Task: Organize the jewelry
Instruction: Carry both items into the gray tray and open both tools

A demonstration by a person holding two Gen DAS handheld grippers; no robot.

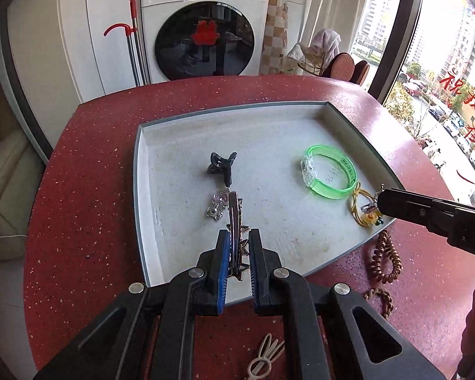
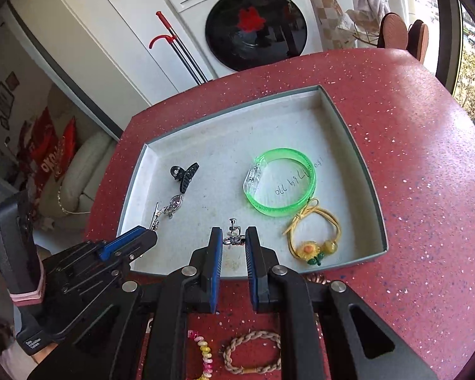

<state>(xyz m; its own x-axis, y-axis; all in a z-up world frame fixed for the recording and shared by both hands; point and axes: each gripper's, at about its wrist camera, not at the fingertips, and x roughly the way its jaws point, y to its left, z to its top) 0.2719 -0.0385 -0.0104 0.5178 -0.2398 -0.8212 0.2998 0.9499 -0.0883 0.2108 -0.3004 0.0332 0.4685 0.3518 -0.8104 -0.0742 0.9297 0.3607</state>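
A grey tray [image 1: 139, 171] sits on the red table. In it lie a black claw clip [image 1: 221, 166], a silver heart charm [image 1: 218, 205], a green bangle [image 1: 329, 171] and a yellow sunflower hair tie [image 2: 313, 234]. My left gripper [image 1: 237, 237] is shut on a silver star hair clip [image 1: 234, 218], held over the tray's near left part. My right gripper [image 2: 233, 237] is shut on a small silver earring [image 2: 232, 232], held over the tray's near edge. The right gripper also shows in the left wrist view [image 1: 380, 202], beside the sunflower hair tie.
On the table outside the tray lie a brown coil hair tie [image 1: 384, 256], a braided rope bracelet [image 2: 253, 351], a colourful beaded coil [image 2: 204, 351] and a beige hair tie [image 1: 266, 354]. A washing machine [image 1: 205, 25] stands behind the table. A window is on the right.
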